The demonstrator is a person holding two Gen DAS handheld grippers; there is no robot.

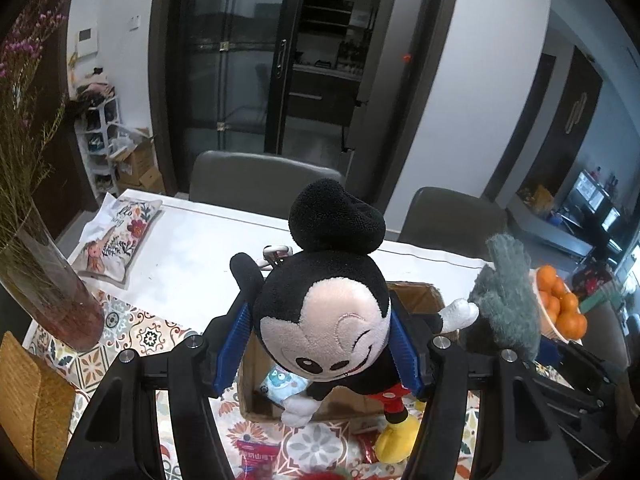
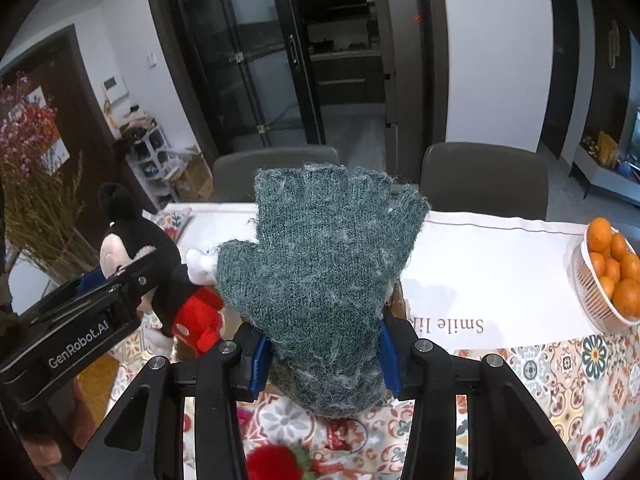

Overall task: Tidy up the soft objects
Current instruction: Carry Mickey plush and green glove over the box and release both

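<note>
Black gripper arms fill the foreground of both views. Left gripper (image 1: 322, 344) has its blue pads (image 1: 236, 340) pressed against the sides of a mouse plush (image 1: 324, 320), clamped at the head, so the toy hangs with its red shorts and yellow shoe dangling below. Under it sits an open cardboard box (image 1: 420, 300) on the patterned tablecloth (image 1: 132, 336), with a small pale-blue packet (image 1: 282, 386) inside.

Right gripper (image 2: 322, 354) is closed on a teal knit glove (image 2: 320, 272), gripped at the cuff, its short fingers standing upright above the pads. From that side the plush shows just left of the glove, its white hand almost touching the glove's thumb.

Off to the right a basket of oranges (image 2: 612, 272) rests on the table. A vase of dried flowers (image 1: 48, 280) stands at the left edge, and a flowered cushion (image 1: 116, 236) lies on the far white runner (image 2: 500, 264). Two grey chairs (image 2: 484, 176) face the table's far side.
</note>
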